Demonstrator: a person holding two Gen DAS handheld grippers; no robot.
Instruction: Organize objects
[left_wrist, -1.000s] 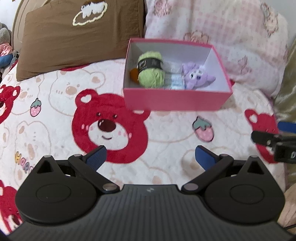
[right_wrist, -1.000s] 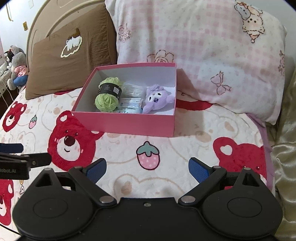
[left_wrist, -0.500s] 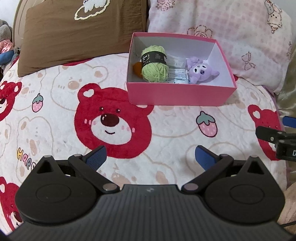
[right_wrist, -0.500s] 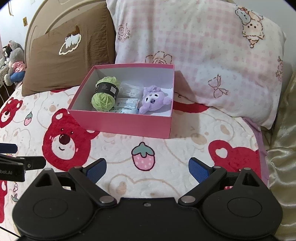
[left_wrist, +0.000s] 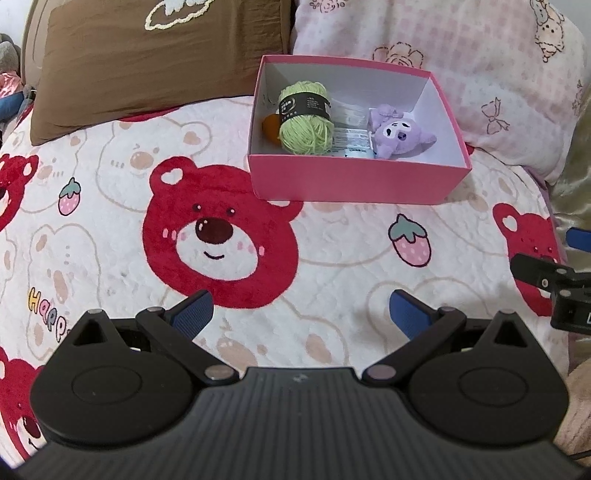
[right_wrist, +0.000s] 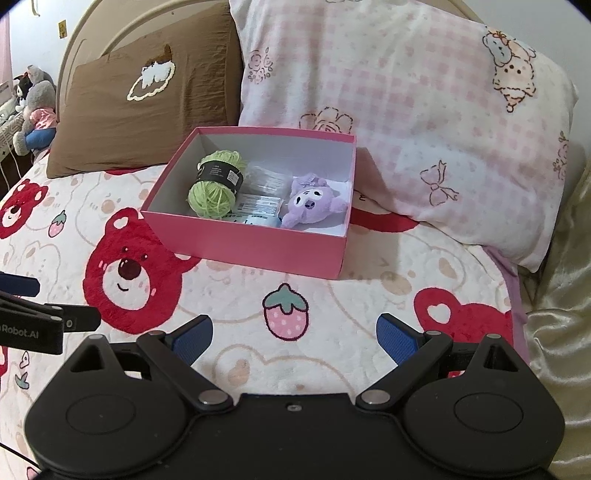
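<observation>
Both tools are empty with jaws spread wide: the left gripper (left_wrist: 300, 314) and the right gripper (right_wrist: 294, 334) hover low over the bear-print blanket (left_wrist: 110, 229), neither touching anything. Judgement: the step in hand looks like the end of the sort, or a check for leftovers, since no loose item shows on the blanket in either view. To do it well, the person should keep both tools clear of the pink box (left_wrist: 354, 182) so the near wall is not nudged on the soft bedding, and any further pick should come down from above, not sweep across the rim. Contents: green yarn ball (left_wrist: 304, 118), a small orange item (left_wrist: 270, 126) mostly hidden behind it, flat printed packets (left_wrist: 351, 138), purple plush toy (left_wrist: 397, 136), all resting inside. From the left gripper the box lies at 12 to 1 o'clock, well apart; from the right gripper at 11 o'clock (right_wrist: 251, 245), also well apart. Brown pillow (right_wrist: 147, 114) sits beyond it at 10 o'clock and pink pillow (right_wrist: 424, 110) at 1 o'clock of that view.
</observation>
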